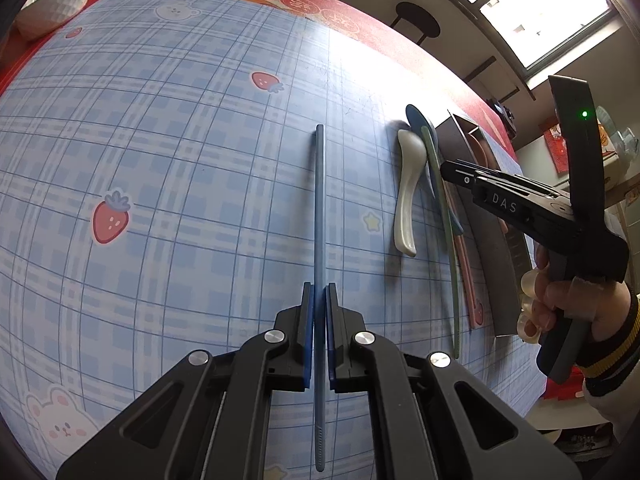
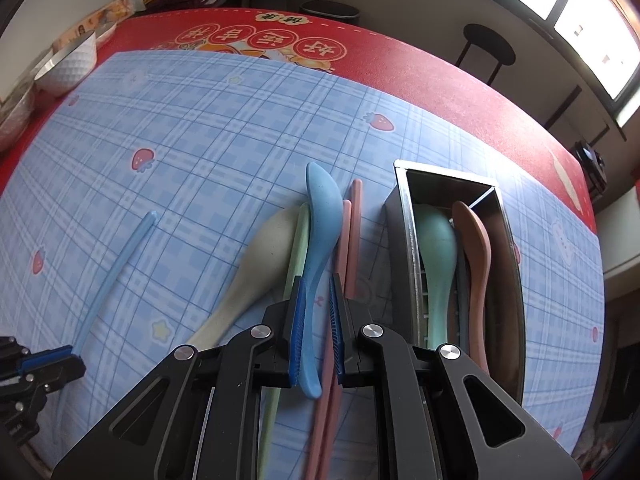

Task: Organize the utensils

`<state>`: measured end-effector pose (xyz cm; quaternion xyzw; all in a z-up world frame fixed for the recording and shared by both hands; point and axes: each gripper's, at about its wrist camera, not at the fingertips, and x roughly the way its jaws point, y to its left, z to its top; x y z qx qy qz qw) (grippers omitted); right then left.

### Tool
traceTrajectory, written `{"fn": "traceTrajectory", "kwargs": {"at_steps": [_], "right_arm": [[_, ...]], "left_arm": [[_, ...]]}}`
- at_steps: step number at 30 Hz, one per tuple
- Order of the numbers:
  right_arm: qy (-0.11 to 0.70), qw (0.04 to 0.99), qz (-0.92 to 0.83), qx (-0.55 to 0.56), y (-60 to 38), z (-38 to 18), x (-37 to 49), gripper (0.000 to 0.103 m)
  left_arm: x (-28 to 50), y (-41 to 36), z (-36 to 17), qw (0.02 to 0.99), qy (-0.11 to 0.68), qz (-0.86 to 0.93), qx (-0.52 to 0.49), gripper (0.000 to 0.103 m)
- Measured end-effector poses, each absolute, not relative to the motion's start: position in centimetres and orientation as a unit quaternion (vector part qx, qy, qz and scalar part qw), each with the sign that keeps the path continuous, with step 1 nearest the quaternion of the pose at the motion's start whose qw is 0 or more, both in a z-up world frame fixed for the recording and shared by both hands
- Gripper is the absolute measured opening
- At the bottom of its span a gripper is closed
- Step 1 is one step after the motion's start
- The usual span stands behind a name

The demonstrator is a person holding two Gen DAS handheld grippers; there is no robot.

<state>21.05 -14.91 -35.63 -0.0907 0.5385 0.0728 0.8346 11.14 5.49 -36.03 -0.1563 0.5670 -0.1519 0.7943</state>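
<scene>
Left gripper (image 1: 319,304) jaws clamped on stiff, thin blue plastic chopstick (image 1: 319,208); right gripper (image 2: 316,304) jaws clamped on light, smooth blue plastic spoon (image 2: 320,232) mid-handle, likely slippery.

Daylight from the window (image 1: 544,12) at upper right washes a white glare patch across the blue checked mat (image 1: 160,160) (fisheye bending curves every edge line), while corners darken and the nearest gripper parts look soft.
</scene>
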Motion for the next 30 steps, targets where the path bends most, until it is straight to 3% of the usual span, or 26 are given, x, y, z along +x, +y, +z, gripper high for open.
{"fn": "traceTrajectory", "kwargs": {"at_steps": [21, 30], "right_arm": [[0.567, 0.821, 0.062, 0.007, -15.7, -37.9, 23.0, 0.016], [0.554, 0.830, 0.056, -0.023, -14.8, -37.8, 22.9, 0.015]], "left_arm": [[11.7, 6.2, -37.3, 0.788, 0.570, -0.167, -0.162, 0.007], [11.4, 7.1, -37.7, 0.789, 0.566, -0.169, -0.166, 0.007]]}}
